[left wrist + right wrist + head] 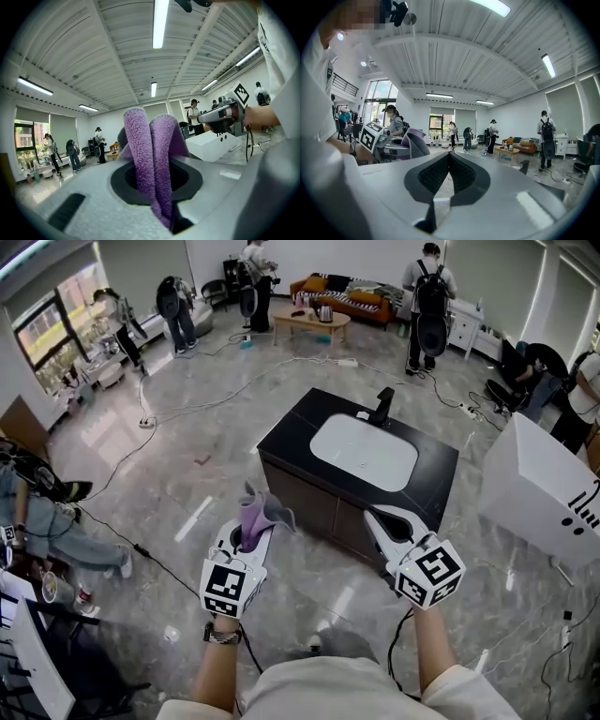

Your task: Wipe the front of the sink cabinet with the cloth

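Cabinet front first: from the steep head view the brown face of the sink cabinet [314, 505] shows only as a narrow strip under the black countertop [291, 432]. The right gripper [371, 513] covers part of that strip. The cabinet's base is hard to make out against the glossy floor.

Whether the purple cloth [259, 517] touches the cabinet cannot be told. It stands just in front of the left end of that face, held in the left gripper [251, 532]. In the left gripper view the jaws are clamped on the cloth [151, 154]. Its two folds rise upright from the pinch and hide the jaw tips of the left gripper [157, 180]. The right gripper view shows the right gripper [449, 157] with its pads pressed together at the tip and nothing between them.

Both of the person's forearms are cut off by the lower edge of the head view. A white box [548, 488] runs off the right edge.

By count:
- two grippers
- one cloth
- one cabinet with one white basin [364, 451] and one dark faucet [382, 406]
- four people on their feet at the far side of the room, too small to tell in detail
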Motion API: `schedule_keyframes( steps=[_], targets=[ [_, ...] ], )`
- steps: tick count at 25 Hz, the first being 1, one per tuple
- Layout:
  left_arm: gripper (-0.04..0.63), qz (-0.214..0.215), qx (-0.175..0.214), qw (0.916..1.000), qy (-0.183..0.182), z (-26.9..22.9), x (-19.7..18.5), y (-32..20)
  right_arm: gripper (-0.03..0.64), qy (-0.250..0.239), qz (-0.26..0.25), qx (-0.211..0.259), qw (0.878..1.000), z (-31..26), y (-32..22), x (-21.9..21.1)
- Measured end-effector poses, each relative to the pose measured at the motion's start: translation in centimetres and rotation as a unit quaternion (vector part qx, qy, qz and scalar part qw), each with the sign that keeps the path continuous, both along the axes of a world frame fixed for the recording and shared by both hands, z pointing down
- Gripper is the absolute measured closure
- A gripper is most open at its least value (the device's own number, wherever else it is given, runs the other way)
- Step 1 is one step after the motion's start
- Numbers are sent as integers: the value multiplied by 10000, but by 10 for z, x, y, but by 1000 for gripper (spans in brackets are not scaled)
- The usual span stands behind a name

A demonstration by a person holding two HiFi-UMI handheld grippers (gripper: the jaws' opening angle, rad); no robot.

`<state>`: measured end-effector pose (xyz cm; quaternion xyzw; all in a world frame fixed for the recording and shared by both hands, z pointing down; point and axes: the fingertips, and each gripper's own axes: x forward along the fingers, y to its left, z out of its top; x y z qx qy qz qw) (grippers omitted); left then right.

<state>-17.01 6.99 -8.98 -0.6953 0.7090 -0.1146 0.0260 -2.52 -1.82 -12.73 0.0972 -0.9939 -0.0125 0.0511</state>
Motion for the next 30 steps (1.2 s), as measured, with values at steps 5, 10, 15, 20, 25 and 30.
schedule_keyframes(
  steps=[5,10,15,20,25,30],
  targets=[
    [546,-234,2,9997,93,-1,-15,0,611,5,-141,-21,9999,-3,-10,-10],
    [546,-568,7,9982,166,-4,-24,-1,611,-18,-401,78,9992,-11,-16,-13],
    [546,-800,-28,9965,224,-6,-23,-2,611,-117,-611,32,9981,-17,-22,-9],
    [546,-959,-80,9953,133,-6,-22,-4,611,-222,-801,-60,9965,-15,-25,-12],
    [546,-1089,-44,9938,220,5,-29,-11,611,-154,-898,-71,9958,-8,-30,-28],
    [545,-981,-83,9949,228,25,-67,-25,611,-2,-815,-61,9967,7,-37,-70]
  ],
)
